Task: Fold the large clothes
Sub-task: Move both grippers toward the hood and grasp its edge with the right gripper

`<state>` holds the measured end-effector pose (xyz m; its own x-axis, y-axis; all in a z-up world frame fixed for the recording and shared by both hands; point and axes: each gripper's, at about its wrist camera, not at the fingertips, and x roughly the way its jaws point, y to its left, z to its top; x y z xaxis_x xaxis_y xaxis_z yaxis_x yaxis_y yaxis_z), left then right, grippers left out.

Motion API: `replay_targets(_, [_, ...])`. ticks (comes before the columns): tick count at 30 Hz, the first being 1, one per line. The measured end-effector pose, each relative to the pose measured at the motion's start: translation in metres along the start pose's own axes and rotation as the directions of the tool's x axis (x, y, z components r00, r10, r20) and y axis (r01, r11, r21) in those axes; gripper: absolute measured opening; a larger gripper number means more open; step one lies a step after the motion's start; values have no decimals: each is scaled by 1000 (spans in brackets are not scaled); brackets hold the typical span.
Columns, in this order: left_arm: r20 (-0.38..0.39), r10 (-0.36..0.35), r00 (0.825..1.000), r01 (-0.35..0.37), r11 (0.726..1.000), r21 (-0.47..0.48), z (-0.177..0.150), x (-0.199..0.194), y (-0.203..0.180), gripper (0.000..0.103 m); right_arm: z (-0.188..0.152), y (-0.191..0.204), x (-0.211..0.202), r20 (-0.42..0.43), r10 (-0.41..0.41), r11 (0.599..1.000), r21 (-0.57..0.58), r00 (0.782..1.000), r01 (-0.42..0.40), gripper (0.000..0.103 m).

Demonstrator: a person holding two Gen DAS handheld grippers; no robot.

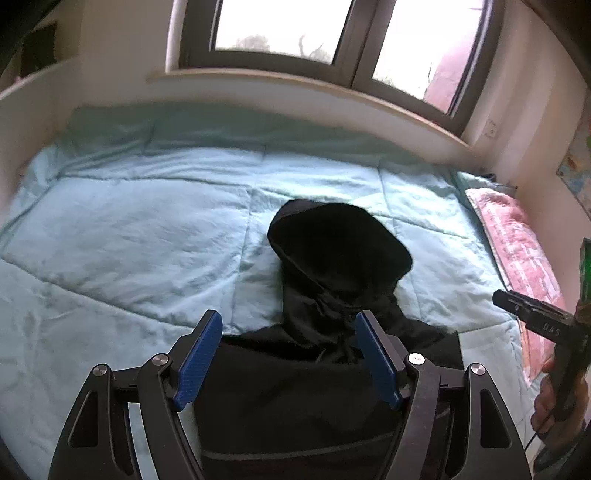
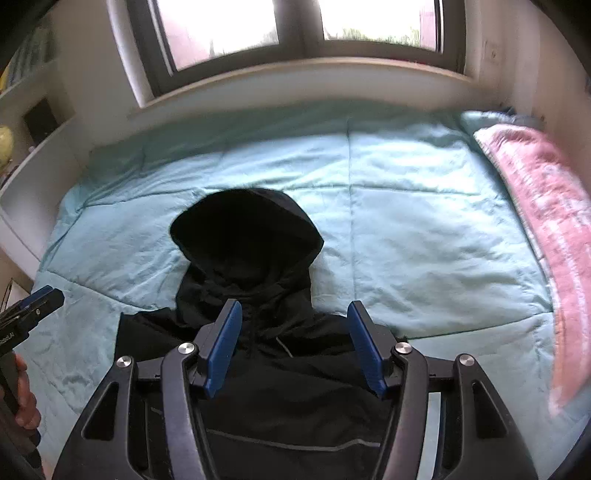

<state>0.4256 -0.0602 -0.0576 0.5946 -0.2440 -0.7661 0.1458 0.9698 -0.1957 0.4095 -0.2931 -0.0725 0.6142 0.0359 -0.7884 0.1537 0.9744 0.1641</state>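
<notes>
Black hoodie flat on quilt, hood toward 12 o'clock. Left gripper and right gripper above torso, jaws apart, empty. Risks: single-layer pinch bunching fabric; uneven lift skewing fold; hood left sticking out.

Black hoodie: lower body cut off at bottom edge, both views, partly behind gripper frames. Pink blanket blurred at right edge. Outside the window washed out.
</notes>
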Motion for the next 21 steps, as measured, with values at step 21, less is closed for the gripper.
replay_targets(21, [-118, 1, 993, -5, 999, -38, 79, 211, 17, 76, 64, -20, 198, -148, 7, 1000, -18, 989, -10, 64])
